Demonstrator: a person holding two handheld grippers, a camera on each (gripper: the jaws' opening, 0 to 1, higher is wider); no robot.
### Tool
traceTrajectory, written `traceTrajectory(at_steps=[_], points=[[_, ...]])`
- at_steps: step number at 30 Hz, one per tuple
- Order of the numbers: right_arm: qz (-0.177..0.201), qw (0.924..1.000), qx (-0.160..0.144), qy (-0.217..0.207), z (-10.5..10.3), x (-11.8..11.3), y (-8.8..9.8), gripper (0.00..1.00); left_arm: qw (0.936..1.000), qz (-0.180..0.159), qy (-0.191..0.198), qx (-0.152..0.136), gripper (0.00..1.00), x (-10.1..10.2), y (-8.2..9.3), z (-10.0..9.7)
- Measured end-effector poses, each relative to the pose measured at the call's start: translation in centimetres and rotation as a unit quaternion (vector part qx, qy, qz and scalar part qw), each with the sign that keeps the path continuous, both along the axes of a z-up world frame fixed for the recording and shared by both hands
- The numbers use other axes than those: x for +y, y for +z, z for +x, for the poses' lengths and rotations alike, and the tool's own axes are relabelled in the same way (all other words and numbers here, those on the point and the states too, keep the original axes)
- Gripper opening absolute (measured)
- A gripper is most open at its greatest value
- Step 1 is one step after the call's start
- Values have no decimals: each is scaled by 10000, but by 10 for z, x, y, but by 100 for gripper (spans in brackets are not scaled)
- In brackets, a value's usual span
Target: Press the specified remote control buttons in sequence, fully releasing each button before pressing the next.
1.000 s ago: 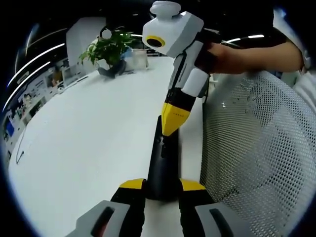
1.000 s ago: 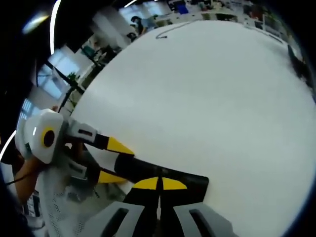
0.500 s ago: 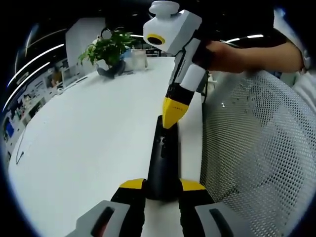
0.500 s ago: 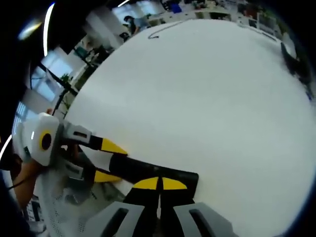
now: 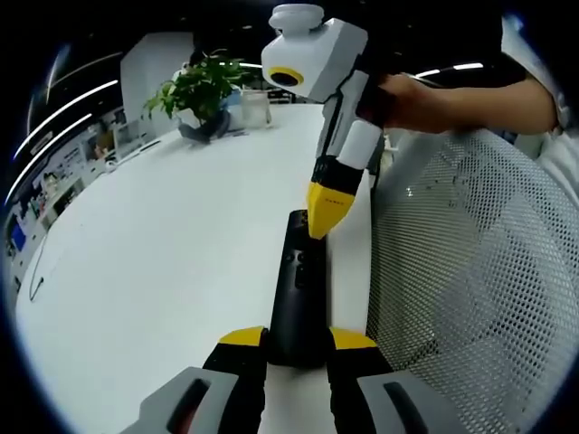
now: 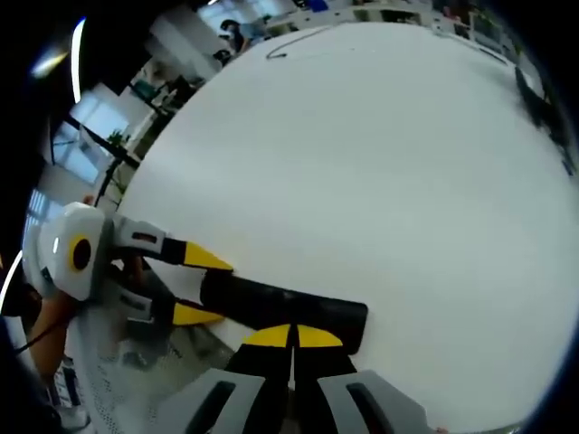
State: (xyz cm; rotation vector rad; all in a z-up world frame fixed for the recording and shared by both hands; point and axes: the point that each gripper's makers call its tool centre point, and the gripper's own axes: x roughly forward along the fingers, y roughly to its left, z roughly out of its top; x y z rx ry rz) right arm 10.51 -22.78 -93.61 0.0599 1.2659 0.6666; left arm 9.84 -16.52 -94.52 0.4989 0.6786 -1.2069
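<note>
I hold the black remote control (image 5: 297, 298) at its near end between the jaws of my left gripper (image 5: 297, 342), lying lengthways on the white tabletop (image 5: 163, 271) close to its edge, beside a mesh chair back (image 5: 470, 289). My right gripper (image 5: 326, 212) has its jaws pressed together into one yellow tip, holding nothing, and that tip sits at the far end of the remote; I cannot tell whether it touches a button or hovers just above. I judge the sequence mid-way at best: which presses are done or left does not show.
</note>
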Motion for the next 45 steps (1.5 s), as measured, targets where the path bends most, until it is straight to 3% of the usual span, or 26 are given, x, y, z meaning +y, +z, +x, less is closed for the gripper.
traceTrajectory(at_steps=[23, 45], points=[[-247, 9991, -213, 287, 0, 1, -3, 0, 10000, -13, 6, 9, 25, -2, 0, 0], [-187, 9995, -189, 153, 1, 1, -2, 0, 10000, -79, 50, -20, 25, -2, 0, -1]])
